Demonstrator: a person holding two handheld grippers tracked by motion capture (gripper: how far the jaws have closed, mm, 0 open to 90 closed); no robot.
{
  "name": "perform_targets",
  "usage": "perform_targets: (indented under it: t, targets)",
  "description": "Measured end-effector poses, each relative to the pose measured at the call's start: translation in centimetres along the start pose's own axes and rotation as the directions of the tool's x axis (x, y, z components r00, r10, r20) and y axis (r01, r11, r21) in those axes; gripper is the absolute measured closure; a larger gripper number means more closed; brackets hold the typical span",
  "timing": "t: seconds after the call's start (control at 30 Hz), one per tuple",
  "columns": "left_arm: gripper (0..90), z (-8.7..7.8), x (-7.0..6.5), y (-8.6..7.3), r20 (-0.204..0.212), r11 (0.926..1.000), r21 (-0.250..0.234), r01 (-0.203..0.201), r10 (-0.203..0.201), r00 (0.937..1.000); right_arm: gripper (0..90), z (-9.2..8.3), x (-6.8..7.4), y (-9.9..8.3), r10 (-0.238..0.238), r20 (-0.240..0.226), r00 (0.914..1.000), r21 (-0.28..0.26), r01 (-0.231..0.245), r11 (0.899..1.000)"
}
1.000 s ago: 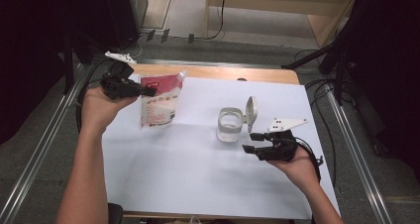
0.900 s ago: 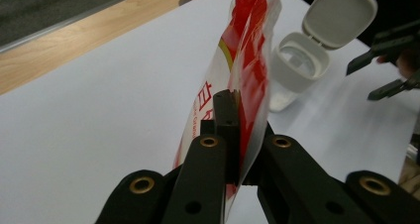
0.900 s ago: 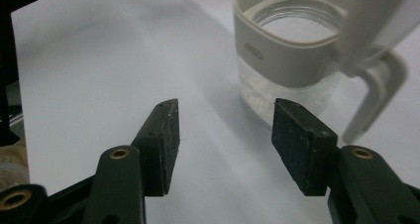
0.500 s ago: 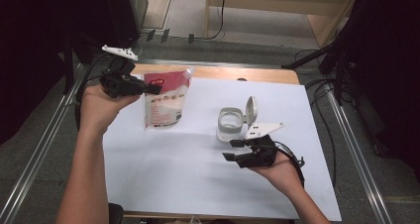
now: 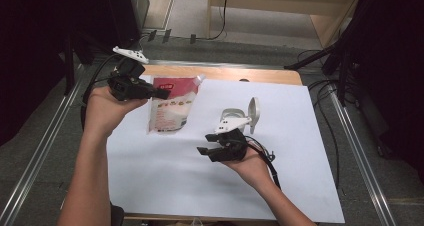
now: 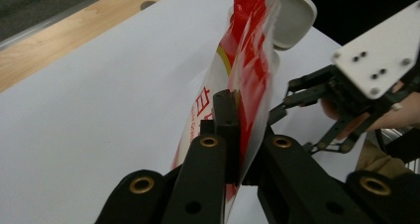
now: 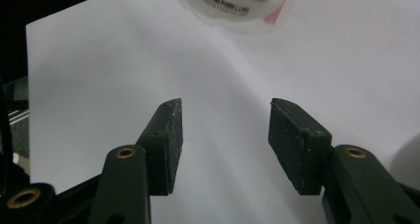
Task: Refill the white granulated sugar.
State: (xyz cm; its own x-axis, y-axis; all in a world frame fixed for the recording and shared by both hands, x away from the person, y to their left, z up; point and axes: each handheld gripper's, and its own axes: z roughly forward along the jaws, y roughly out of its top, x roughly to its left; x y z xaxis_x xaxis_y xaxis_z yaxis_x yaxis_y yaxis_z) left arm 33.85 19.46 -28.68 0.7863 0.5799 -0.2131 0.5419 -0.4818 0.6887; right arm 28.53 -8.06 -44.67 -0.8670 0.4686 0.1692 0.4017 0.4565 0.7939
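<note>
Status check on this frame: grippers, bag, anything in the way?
Left gripper shut on bag, lifting its edge. Right gripper open, empty, over the sheet. Lidded jar just behind right gripper. Path to bag looks free.

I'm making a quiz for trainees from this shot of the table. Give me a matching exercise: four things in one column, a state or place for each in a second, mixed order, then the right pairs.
Things
1. left tool
2. right tool
3. red and white pouch
4. clear container

States or places
A. jaws apart, nothing between them
B. stands on the white sheet with its lid flipped up
C. clamped on a plastic edge
D. held at its upper edge, lower end near the sheet

Pairs: 1-C, 2-A, 3-D, 4-B
</note>
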Motion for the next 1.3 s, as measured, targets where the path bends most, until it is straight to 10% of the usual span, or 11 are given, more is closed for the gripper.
perform_targets:
  t: [0.4, 0.67, 1.3]
  targets:
    - [90.0, 0.9, -2.6, 1.3, 0.075, 0.9993, 0.012, -0.035, 0.034, 0.9966, 47.9, 5.4, 0.2, 0.2, 0.067, 0.073, 0.9950, -0.014, -0.067, 0.998]
    - [90.0, 1.1, -4.3, 2.0, 0.070, 0.9969, 0.030, -0.072, 0.070, 0.9951, 51.5, 6.0, -0.1, -0.2, 0.112, 0.126, 0.9856, -0.089, -0.101, 0.991]
    - [90.0, 1.5, -3.4, 1.6, 0.081, 0.9993, 0.028, 0.025, -0.027, 0.9963, 38.9, 7.2, 0.6, -1.1, 0.175, 0.206, 0.9626, -0.225, -0.128, 0.966]
